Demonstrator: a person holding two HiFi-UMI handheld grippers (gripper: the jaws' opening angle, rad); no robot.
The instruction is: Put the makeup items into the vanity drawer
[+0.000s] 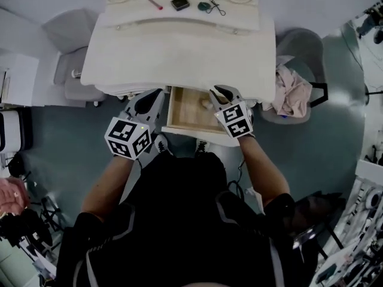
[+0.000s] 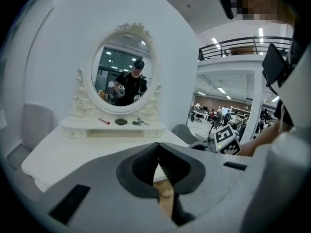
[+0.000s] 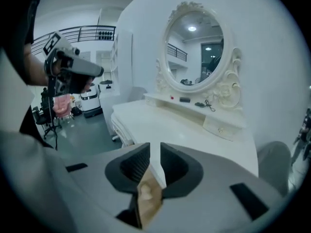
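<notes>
- Left tongs (image 2: 158, 155) are clenched tip to tip, empty.
- Right tongs (image 3: 155, 152) stand slightly parted, gripping nothing.
- Red lipstick (image 1: 155, 3), black compact (image 1: 180, 3) and eyelash curler (image 1: 213, 6) lie on the bench's rear shelf (image 1: 125, 12).
- Wooden drawer (image 1: 179, 109) stands pulled out.

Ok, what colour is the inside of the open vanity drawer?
Pale natural wood; the drawer shows best in the head view.

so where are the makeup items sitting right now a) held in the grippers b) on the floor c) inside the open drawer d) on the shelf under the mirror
d: the red lipstick, black compact and eyelash curler all lie on the shelf below the mirror, well back from the open drawer.
</notes>
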